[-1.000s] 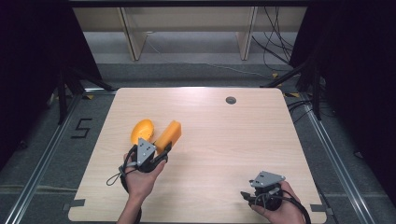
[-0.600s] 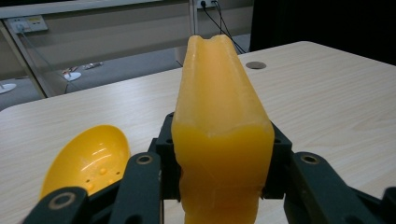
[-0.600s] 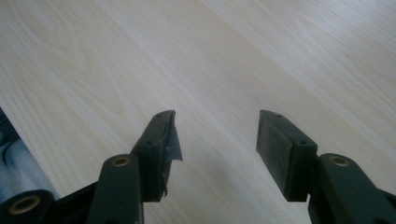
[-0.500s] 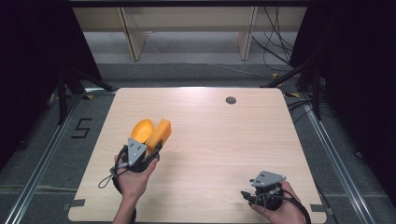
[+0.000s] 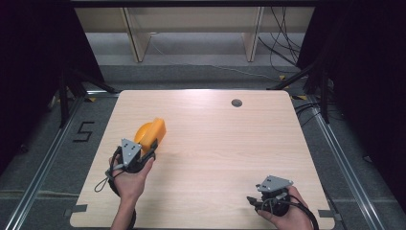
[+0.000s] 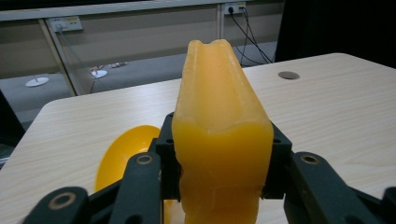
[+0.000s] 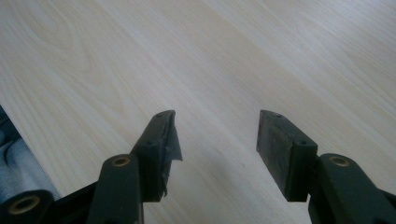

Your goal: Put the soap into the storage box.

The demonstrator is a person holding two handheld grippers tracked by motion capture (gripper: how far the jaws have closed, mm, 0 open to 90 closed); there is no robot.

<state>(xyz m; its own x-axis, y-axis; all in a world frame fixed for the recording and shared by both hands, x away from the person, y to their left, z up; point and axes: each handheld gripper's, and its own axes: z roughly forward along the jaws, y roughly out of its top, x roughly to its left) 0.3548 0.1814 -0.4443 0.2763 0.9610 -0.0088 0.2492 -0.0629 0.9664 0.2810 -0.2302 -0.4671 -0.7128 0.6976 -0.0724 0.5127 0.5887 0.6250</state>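
My left gripper (image 5: pixel 151 144) (image 6: pixel 219 161) is shut on a long orange block (image 5: pixel 157 132) (image 6: pixel 218 135), which sticks out forward past the jaws. Just behind and left of the block lies a round yellow bowl-like piece (image 5: pixel 142 131) (image 6: pixel 122 156) on the table; I cannot tell whether the two touch. My right gripper (image 5: pixel 251 201) (image 7: pixel 217 135) is held low over the front right of the table, open, with bare wood between its jaws.
The light wooden table (image 5: pixel 225 143) has a small round dark hole (image 5: pixel 236 102) (image 6: pixel 288 74) near its far edge. Shelf legs (image 5: pixel 136 40) and cables (image 5: pixel 282 43) stand on the floor beyond. The right gripper is close to the table's front edge (image 7: pixel 18 126).
My left gripper has carried the orange block leftward, up against the yellow piece, and turned it to point more away from me. The right gripper has stayed still.
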